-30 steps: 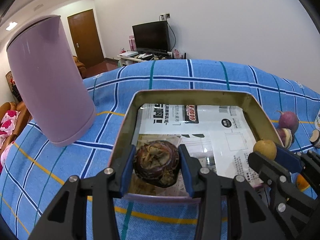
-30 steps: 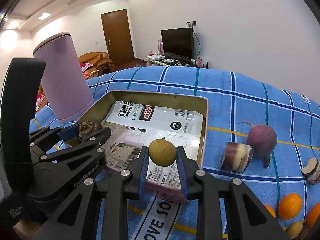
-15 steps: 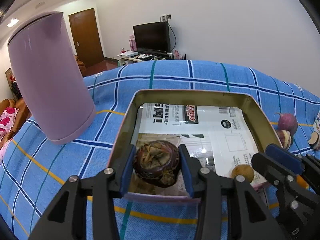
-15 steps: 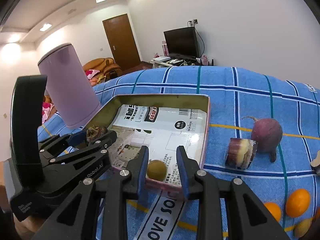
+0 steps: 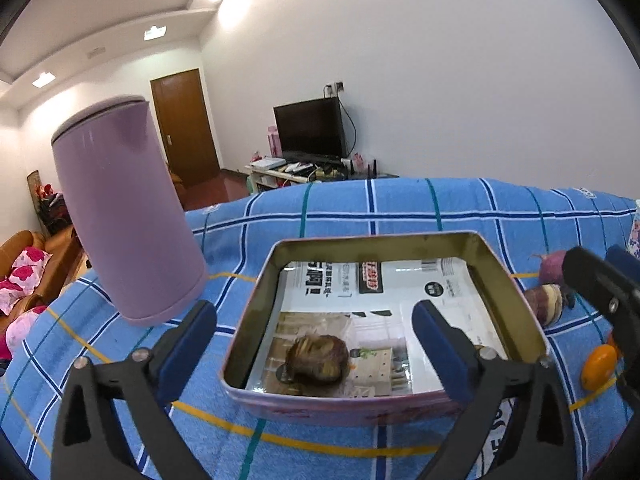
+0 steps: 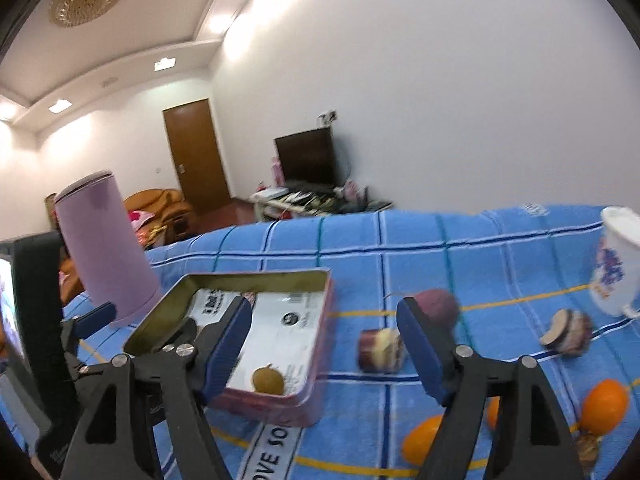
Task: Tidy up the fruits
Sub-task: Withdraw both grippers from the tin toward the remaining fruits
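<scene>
A dark brown wrinkled fruit (image 5: pixel 318 362) lies on the printed paper at the near left of the metal tin (image 5: pixel 376 240). My left gripper (image 5: pixel 314 336) hangs over it with its jaws opening wide, and the blue pads are clear of the fruit. A small tan round fruit (image 6: pixel 268 380) rests in the near right corner of the tin (image 6: pixel 260 276). My right gripper (image 6: pixel 324 344) is above the tin's right edge, its jaws opening with nothing between them.
A tall purple canister (image 5: pixel 124 220) stands left of the tin on the blue checked cloth. Right of the tin lie a purple turnip (image 6: pixel 438 308), two cut pieces (image 6: pixel 380 350), several oranges (image 6: pixel 604 402) and a white patterned cup (image 6: pixel 616 264).
Both grippers let go: the dark fruit and the tan fruit dropped into the tin. Both sets of jaws opened, and both grippers rose and drew back; the right one swung rightwards.
</scene>
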Demonstrator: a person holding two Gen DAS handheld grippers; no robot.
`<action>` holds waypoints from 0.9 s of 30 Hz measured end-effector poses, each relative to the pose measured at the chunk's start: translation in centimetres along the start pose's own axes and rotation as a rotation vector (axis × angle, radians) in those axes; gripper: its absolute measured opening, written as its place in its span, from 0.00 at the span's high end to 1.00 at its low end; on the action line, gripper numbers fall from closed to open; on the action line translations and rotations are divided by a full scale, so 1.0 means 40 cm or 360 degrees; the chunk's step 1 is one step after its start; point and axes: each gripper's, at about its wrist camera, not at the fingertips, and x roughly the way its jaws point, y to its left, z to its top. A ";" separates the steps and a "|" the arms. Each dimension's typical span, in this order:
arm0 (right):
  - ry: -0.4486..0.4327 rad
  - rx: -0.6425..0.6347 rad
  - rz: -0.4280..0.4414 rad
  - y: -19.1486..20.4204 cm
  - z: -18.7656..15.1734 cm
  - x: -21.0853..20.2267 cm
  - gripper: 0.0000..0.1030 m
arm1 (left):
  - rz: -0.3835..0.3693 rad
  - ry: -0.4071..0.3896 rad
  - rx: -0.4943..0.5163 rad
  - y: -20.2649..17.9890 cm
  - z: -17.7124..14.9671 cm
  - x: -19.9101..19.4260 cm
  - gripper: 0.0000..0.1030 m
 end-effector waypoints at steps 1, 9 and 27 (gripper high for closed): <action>-0.0006 -0.0003 -0.0027 -0.001 0.000 -0.002 0.26 | -0.0004 0.0001 -0.0008 0.001 0.000 -0.001 0.02; -0.0024 -0.0064 -0.0164 -0.002 -0.008 0.003 0.26 | 0.0008 -0.0001 -0.0063 0.008 -0.007 -0.013 0.02; -0.0053 -0.0116 -0.0200 -0.013 -0.041 -0.061 0.26 | 0.0000 0.0003 -0.0091 0.001 -0.027 -0.051 0.02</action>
